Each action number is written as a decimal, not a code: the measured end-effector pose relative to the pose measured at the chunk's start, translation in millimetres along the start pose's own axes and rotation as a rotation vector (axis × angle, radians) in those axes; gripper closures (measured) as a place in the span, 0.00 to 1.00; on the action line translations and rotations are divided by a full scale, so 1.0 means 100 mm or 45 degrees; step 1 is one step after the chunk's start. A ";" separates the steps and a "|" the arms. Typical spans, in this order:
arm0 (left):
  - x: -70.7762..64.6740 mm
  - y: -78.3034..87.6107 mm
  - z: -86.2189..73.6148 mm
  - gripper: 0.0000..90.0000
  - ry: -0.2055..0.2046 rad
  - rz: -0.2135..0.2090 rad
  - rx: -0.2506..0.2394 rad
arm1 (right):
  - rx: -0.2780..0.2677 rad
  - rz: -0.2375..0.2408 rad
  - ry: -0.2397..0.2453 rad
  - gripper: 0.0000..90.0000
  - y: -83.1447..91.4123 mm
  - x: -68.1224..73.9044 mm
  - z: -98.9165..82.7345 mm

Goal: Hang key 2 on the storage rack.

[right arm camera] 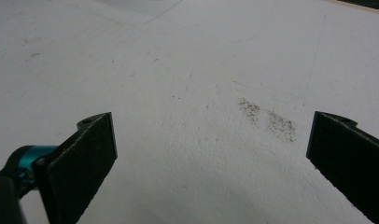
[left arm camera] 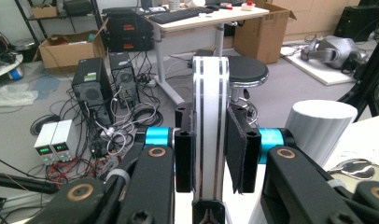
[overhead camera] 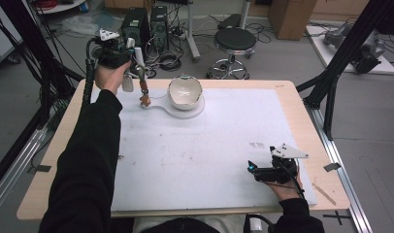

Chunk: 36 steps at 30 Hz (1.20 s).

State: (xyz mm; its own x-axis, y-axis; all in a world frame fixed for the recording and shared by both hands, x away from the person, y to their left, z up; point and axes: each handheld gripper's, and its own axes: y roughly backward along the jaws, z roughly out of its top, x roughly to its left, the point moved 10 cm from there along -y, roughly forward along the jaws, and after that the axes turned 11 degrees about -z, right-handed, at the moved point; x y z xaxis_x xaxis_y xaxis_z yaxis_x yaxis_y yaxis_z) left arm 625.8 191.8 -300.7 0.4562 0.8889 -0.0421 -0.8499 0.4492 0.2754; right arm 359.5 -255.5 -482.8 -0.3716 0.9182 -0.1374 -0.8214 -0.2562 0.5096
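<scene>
Pads of the left tool (left arm camera: 211,154) are pressed flat against the two faces of a white striped handle (left arm camera: 210,93), which stands upright between them in the centre of the left gripper view. Gripping the broad faces, not the thin edges, probably keeps the slim utensil from twisting.

In the high view the left tool (overhead camera: 132,56) is raised at the upper left of the frame, above the far left corner of the counter (overhead camera: 282,97). The utensil hangs down from it to a small orange-brown piece (overhead camera: 145,98). I cannot tell whether its lower end grips this piece or only touches it. The piece sits at the narrow end of a white paddle-shaped board (overhead camera: 158,105). Holding the handle high and near vertical would let the working end come straight down on so small a target.

Just right of the piece, at upper centre, a white bowl (overhead camera: 185,92) rests on the round part of the board, close enough for a short transfer. A white cylinder (left arm camera: 318,126) stands right of the tool in the left gripper view.

The right tool (overhead camera: 251,167) lies low at the lower right of the high view, jaws spread wide with nothing between them. It is well apart from the work, seemingly parked. Its own view shows the right tool (right arm camera: 211,140) over bare, scuffed white counter.

Beyond the far edge, a black stool (overhead camera: 235,41) stands on the floor.
</scene>
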 end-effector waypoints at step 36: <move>0.06 0.25 -0.24 0.61 0.248 -0.117 -0.106 | 0.002 0.003 0.003 0.01 0.00 0.01 0.00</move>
State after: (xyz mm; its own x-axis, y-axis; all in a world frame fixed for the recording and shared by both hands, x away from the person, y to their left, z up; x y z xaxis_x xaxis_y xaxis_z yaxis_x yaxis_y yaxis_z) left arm 601.6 210.6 -316.8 0.4802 0.8407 -0.2502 -0.8296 0.5280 0.1818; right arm 359.8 -254.5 -482.9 -0.3743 0.9170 -0.1381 -0.8200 -0.2578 0.5111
